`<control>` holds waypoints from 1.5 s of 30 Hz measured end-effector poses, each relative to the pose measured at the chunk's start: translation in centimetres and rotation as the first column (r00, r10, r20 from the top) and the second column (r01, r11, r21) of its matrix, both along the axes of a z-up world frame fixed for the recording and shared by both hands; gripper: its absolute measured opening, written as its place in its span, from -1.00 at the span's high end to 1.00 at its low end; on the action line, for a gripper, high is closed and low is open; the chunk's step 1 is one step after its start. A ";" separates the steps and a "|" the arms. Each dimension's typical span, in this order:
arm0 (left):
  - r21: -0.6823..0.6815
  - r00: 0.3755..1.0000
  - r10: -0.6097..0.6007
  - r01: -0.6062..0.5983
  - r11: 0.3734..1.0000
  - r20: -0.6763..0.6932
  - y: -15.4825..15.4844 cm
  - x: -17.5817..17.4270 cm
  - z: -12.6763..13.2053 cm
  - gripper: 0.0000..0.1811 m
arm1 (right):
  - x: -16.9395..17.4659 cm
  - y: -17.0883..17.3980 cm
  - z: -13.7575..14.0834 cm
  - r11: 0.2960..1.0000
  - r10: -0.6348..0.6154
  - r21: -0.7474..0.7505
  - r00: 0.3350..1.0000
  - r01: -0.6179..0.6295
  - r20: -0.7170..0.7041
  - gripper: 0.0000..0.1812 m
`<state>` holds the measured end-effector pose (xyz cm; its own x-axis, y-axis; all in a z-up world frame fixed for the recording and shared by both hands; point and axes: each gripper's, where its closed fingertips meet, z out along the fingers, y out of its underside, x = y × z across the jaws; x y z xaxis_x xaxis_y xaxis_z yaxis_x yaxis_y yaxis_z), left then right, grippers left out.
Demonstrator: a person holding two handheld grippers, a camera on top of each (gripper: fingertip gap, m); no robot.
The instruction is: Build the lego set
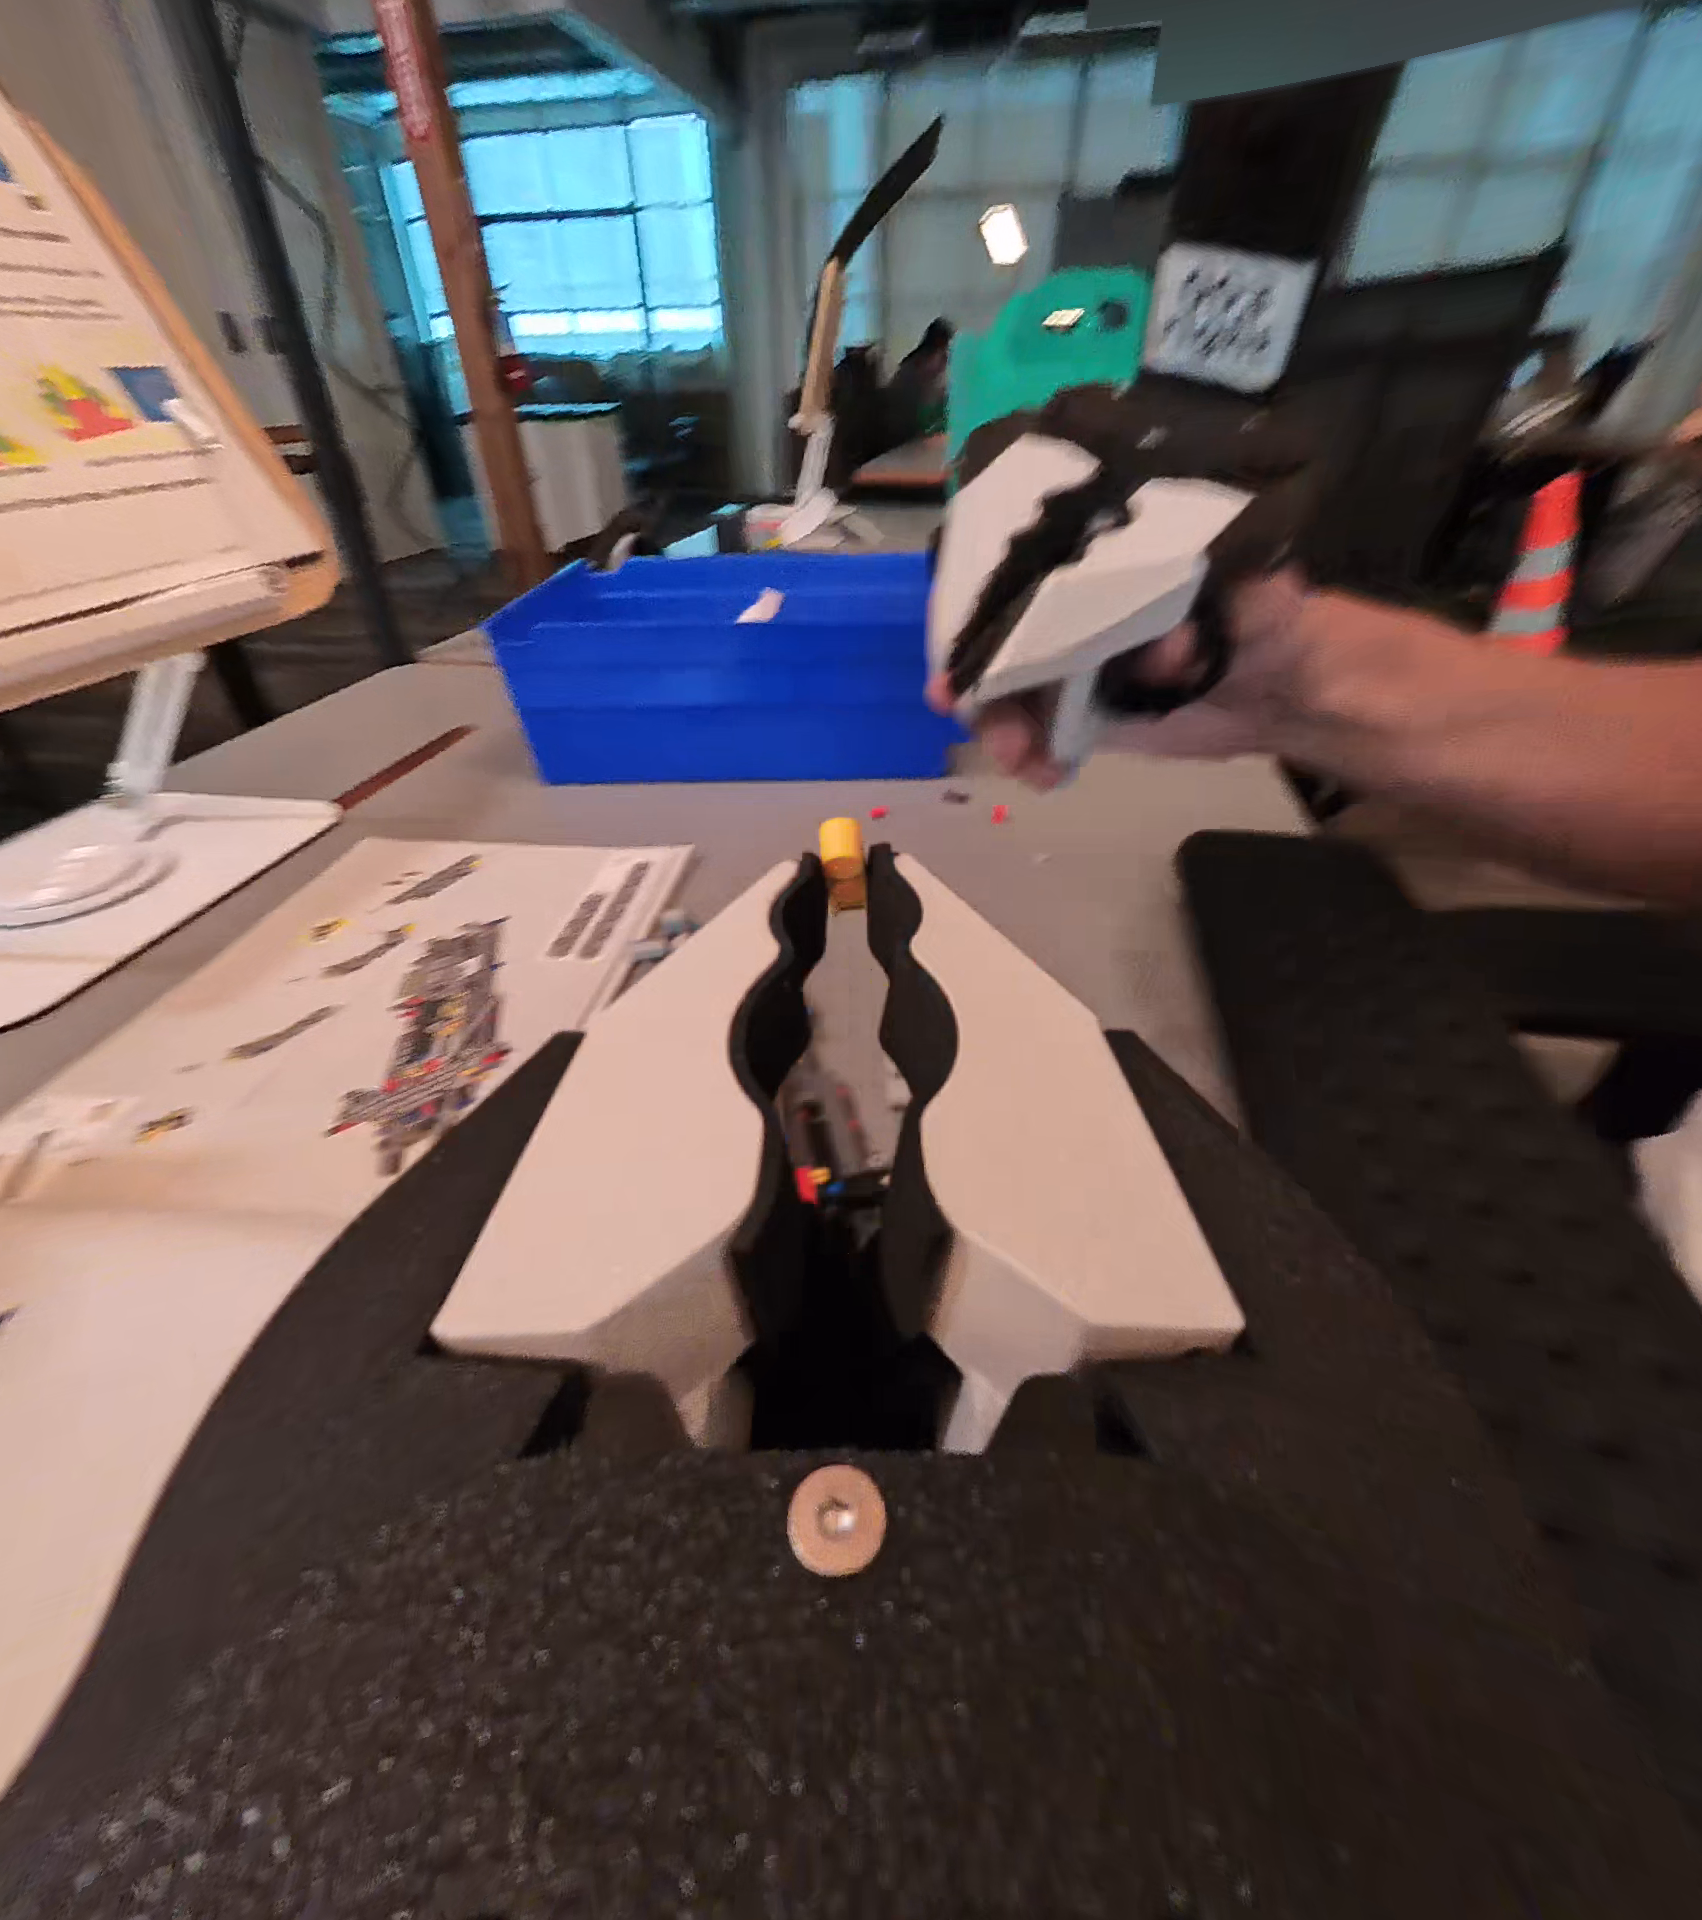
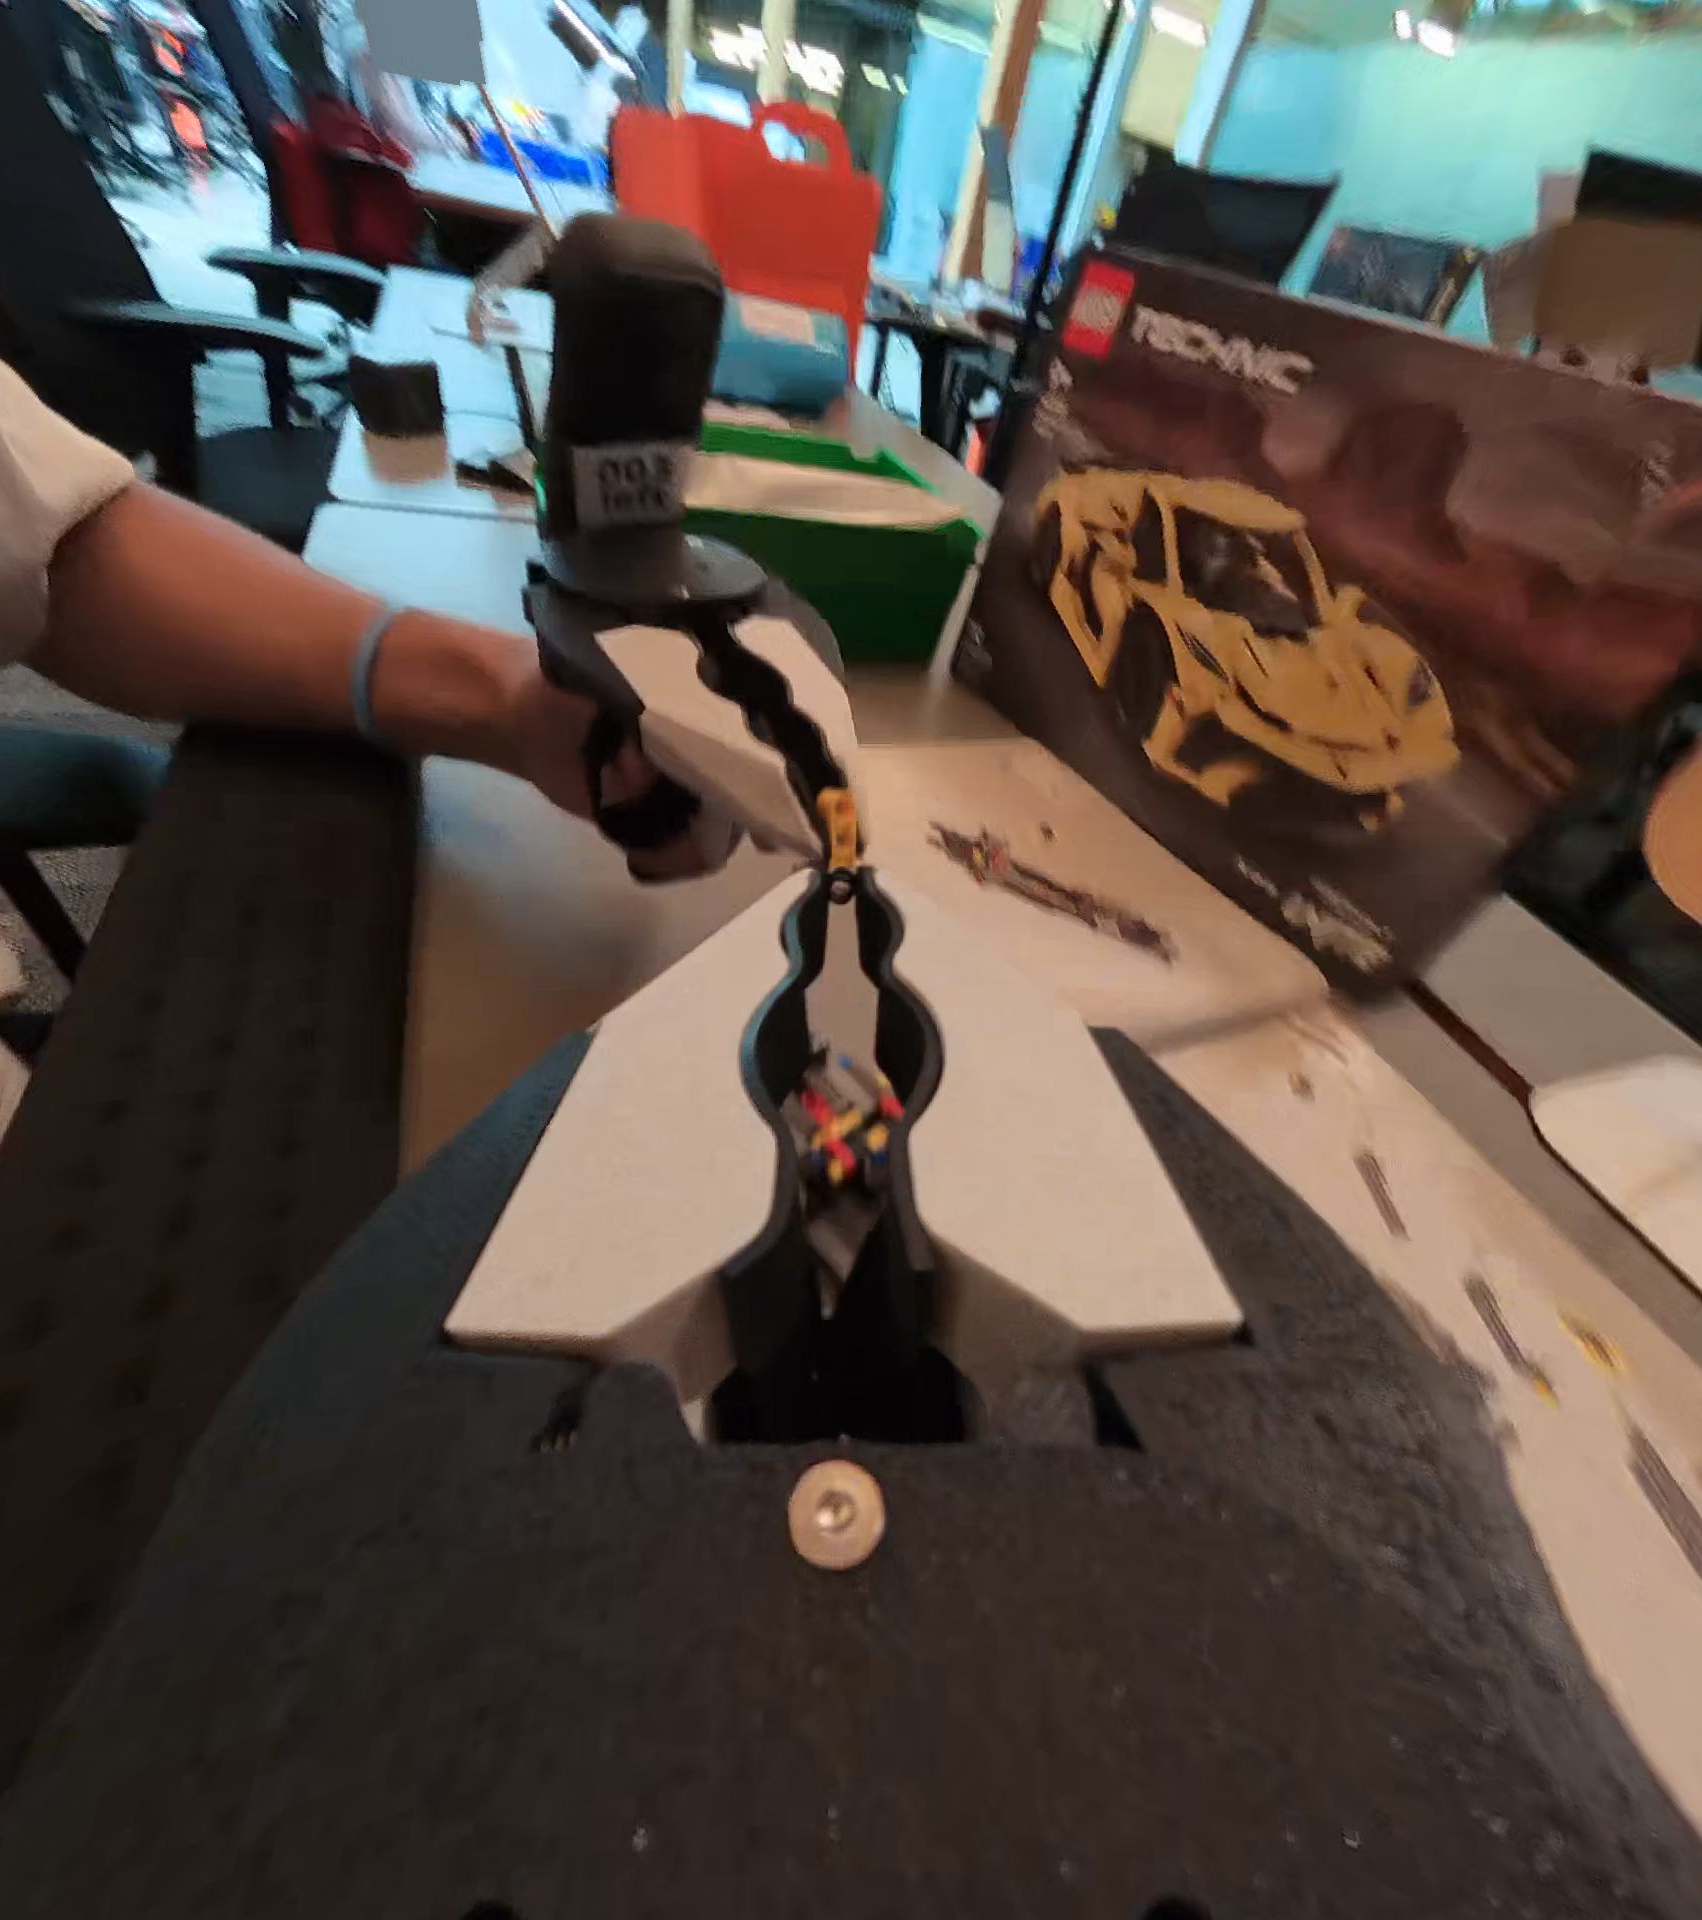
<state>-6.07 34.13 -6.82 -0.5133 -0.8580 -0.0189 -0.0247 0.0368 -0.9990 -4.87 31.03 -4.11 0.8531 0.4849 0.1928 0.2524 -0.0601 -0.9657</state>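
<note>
Your left tongs [image 1: 842, 868] are clamped on a small yellow piece [image 1: 840, 854], pinched right at the fingertips and held up off the grey surface [image 1: 514, 748]. In the right wrist view that same yellow piece [image 2: 839, 821] hangs from the tips of the left tongs [image 2: 831, 805], its lower end just touching the tips of your right tongs [image 2: 839, 888]. Your right tongs are nearly closed on a small dark part [image 2: 839, 886] at their tips; whether that part belongs to the yellow piece or is separate, you cannot tell from here.

In the left wrist view your right tongs [image 1: 956, 686] sit above the far side of the surface, in front of the blue bin [image 1: 722, 675], with your right hand [image 1: 1190, 675] around the grip. A few tiny red and dark bits [image 1: 972, 810] lie scattered on the surface just before the bin.

Below both pairs of tongs, a partly built dark assembly [image 2: 847, 1127] with red, yellow and blue pins rests on the surface. The printed instruction sheets [image 1: 390, 997] spread over the left part of the surface, and a propped board [image 1: 47, 416] with coloured diagrams stands on a white stand at the left edge. The set's box [image 2: 1346, 623], showing a yellow car, stands upright along the far edge beyond the sheets. A dark perforated mat [image 1: 1449, 1091] covers the right side of the surface.
</note>
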 end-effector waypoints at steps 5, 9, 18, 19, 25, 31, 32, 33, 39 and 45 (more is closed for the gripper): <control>-0.087 0.997 -0.071 0.073 0.994 0.029 -0.6 -0.8 1.3 0.93 | -2.4 3.4 0.0 0.988 0.147 -0.034 0.981 -0.152 -0.128 0.96; -0.121 0.995 -0.085 0.090 0.989 0.046 -0.3 -1.1 2.0 0.93 | -2.7 3.3 -0.2 0.976 0.182 -0.087 0.970 -0.198 -0.163 0.96; -0.176 0.989 -0.144 0.149 0.973 0.043 -0.9 -1.5 2.2 0.93 | -3.1 3.2 0.0 0.967 0.231 -0.070 0.958 -0.246 -0.169 0.96; -0.199 0.986 -0.161 0.166 0.966 0.041 -1.0 -1.6 2.4 0.93 | -3.3 3.0 0.2 0.963 0.250 -0.061 0.953 -0.263 -0.171 0.96; -0.333 0.963 -0.268 0.265 0.905 0.036 -1.6 -2.3 3.0 0.94 | -4.0 2.5 0.7 0.941 0.330 -0.030 0.935 -0.337 -0.126 0.96; -0.472 0.912 -0.410 0.375 0.798 0.032 -2.2 -3.2 3.4 0.93 | -4.8 1.9 1.0 0.917 0.400 -0.004 0.917 -0.400 0.001 0.96; -0.479 0.901 -0.432 0.394 0.784 0.033 -2.4 -3.4 3.5 0.94 | -5.0 1.8 1.0 0.909 0.416 -0.006 0.909 -0.416 0.014 0.96; -0.487 0.892 -0.451 0.409 0.772 0.034 -2.5 -3.6 3.5 0.94 | -5.2 1.7 0.9 0.904 0.427 -0.011 0.904 -0.427 0.029 0.96; -0.487 0.850 -0.526 0.452 0.747 -0.019 -2.8 -4.4 2.6 0.93 | -5.9 1.4 -0.1 0.889 0.457 -0.062 0.884 -0.453 0.100 0.97; -0.361 0.864 -0.473 0.392 0.846 -0.170 -2.6 -4.0 0.4 0.93 | -5.3 1.6 -2.1 0.927 0.371 -0.214 0.827 -0.307 0.423 0.97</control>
<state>-10.03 31.53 -6.47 -0.7864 -0.4877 0.3792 -0.3209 -0.2020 -0.9253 -10.14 32.59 -6.20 0.4654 0.7752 0.4271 0.6827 -0.0073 -0.7307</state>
